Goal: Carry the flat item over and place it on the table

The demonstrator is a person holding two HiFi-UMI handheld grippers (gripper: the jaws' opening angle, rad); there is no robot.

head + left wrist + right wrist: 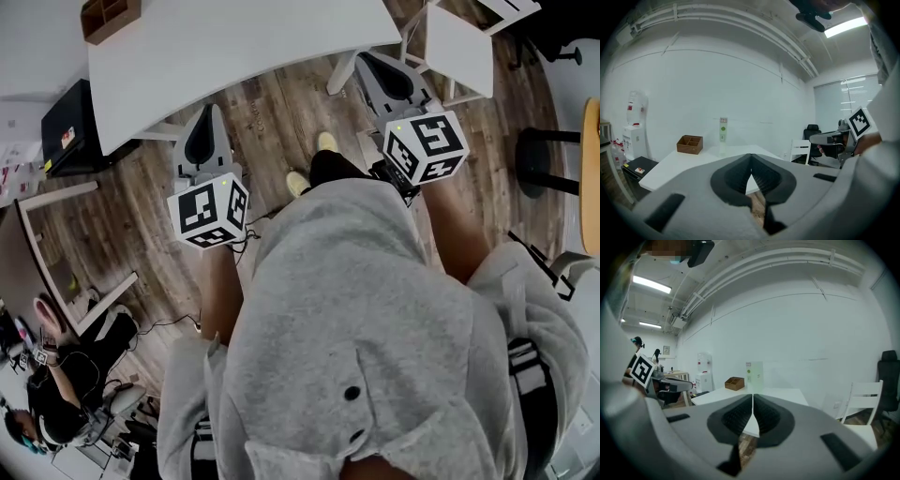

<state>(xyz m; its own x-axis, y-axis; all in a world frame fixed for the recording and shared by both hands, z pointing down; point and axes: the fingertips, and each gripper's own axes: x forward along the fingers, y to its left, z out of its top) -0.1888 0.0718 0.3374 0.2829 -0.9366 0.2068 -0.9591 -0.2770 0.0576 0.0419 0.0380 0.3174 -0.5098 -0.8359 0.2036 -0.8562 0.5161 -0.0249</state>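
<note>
White table [244, 47], curved front edge

The table [234, 47] and wooden box [110, 14] are cut off above.

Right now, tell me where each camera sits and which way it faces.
Head view: on the person's head, facing steeply down at the floor; shows the sweatshirt, shoes, left gripper and right gripper.
Left gripper view: on the left gripper, facing roughly level past its closed jaws toward the table; the right gripper shows at right.
Right gripper view: mirrored, closed jaws, left gripper at left.
Shared: both gripper views see the table and wooden box.
</note>
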